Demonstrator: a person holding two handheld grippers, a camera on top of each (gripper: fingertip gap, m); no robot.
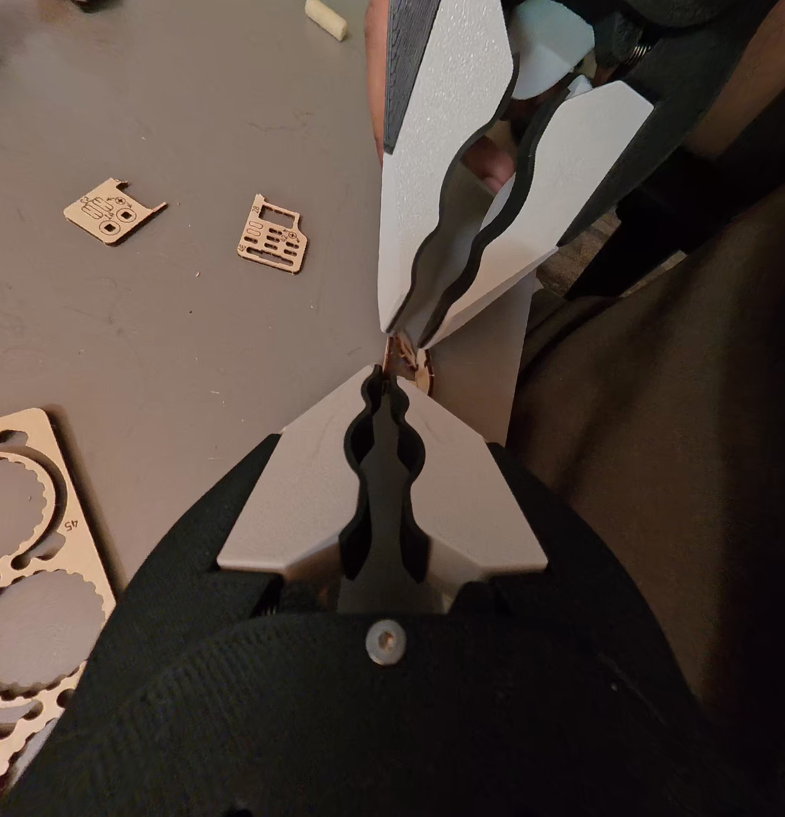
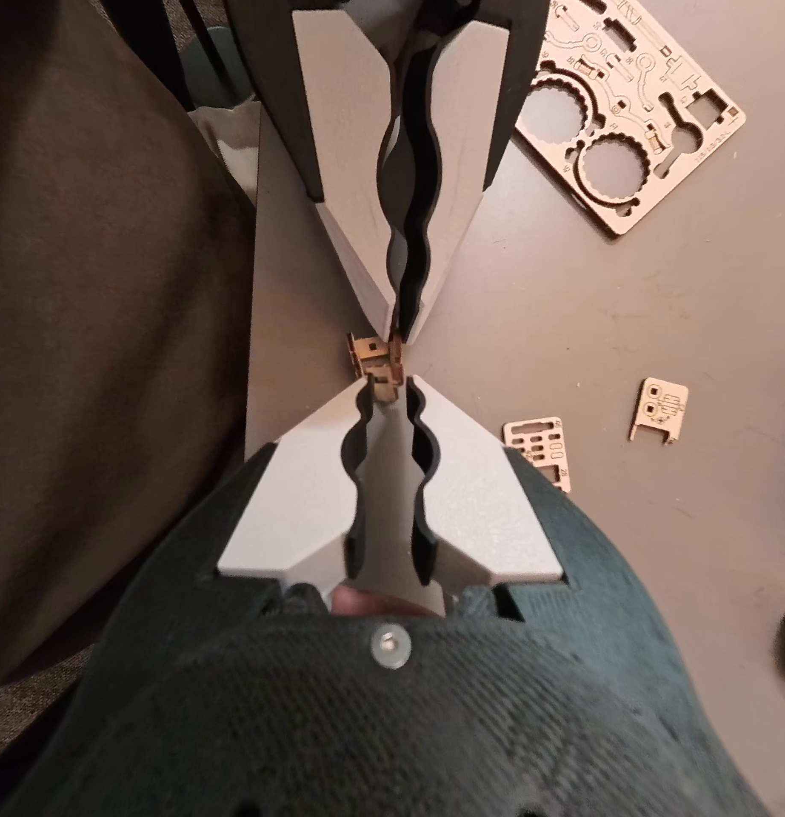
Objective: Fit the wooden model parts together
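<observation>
In the left wrist view my left gripper [image 1: 384, 376] is shut on the thin edge of a round wooden disc [image 1: 419, 371]. My right gripper [image 1: 406, 338] comes down from above and meets it tip to tip. In the right wrist view my right gripper [image 2: 384, 389] is shut on a small boxy wooden sub-assembly [image 2: 373, 358]. My left gripper [image 2: 397, 338] comes from above and pinches the disc, seen edge-on [image 2: 398, 360], against the side of that sub-assembly. Both parts touch, held above the grey table's [image 1: 182, 331] edge. How they are joined is hidden.
Two small loose wooden parts lie on the table [image 2: 558, 331]: a slotted one [image 1: 273, 236] [image 2: 538, 442] and a notched one [image 1: 114, 212] [image 2: 658, 409]. A wooden sheet with round cut-outs [image 1: 79, 544] [image 2: 620, 221] lies beyond. A white cylinder [image 1: 326, 20] lies far off. A person's brown clothing [image 2: 94, 309] is beside the edge. The white cylinder [image 1: 326, 20] sits 20 cm or so from the ends of my right fingers.
</observation>
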